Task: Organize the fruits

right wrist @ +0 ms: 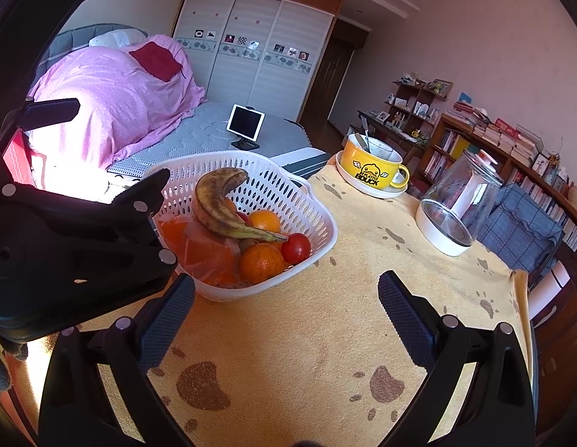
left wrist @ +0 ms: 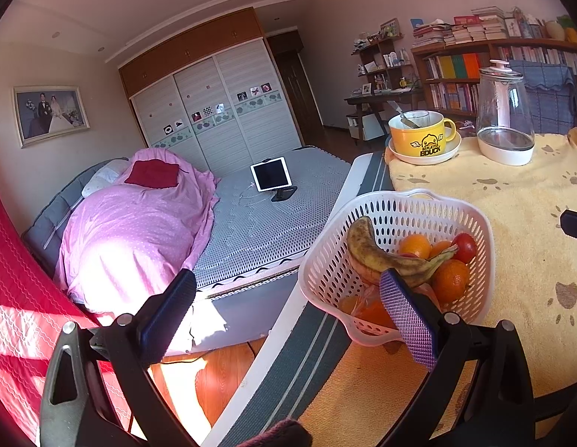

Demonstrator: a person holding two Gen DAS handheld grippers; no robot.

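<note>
Fruits point(right wrist: 251, 238) fill the white basket point(right wrist: 314, 208) — a browned banana point(right wrist: 217, 205), oranges point(right wrist: 260, 262), a red tomato point(right wrist: 296, 247). We see it on the paw-print cloth point(right wrist: 325, 335), just ahead of our right tongs point(right wrist: 286, 305), whose jaws stand wide apart and empty. Our left tongs point(left wrist: 288, 309) are also spread — one finger point(left wrist: 407, 316) in front of the basket's near wall, the other off the table's edge.

White basket point(right wrist: 318, 219) holds spotted banana point(right wrist: 217, 205), oranges point(right wrist: 260, 263), tomato point(right wrist: 296, 248).
</note>
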